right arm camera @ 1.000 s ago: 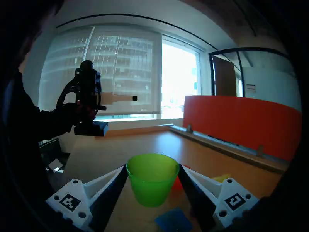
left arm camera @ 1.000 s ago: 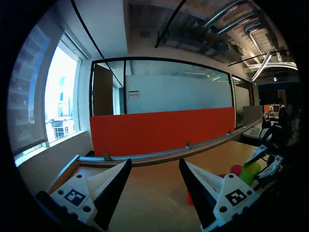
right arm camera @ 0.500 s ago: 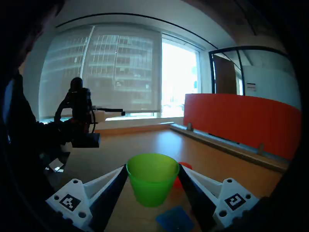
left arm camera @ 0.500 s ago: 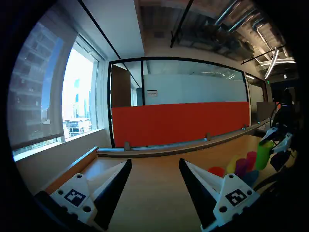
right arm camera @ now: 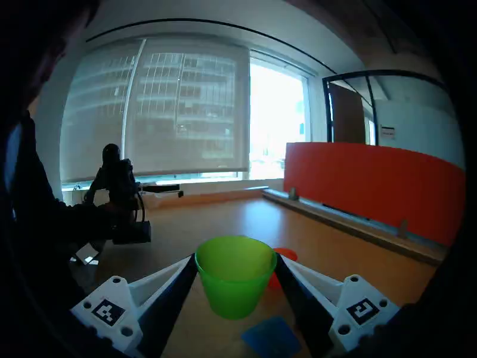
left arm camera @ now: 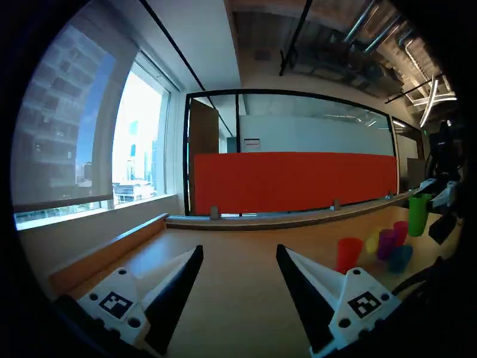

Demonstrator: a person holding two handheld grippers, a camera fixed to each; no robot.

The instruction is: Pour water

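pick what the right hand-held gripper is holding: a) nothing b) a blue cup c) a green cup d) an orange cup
c: in the right gripper view the green cup stands upright between the two fingers of the right hand-held gripper, which press on its sides.

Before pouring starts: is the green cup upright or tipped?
Upright: the green cup sits level, mouth up, between fingers of the right gripper.
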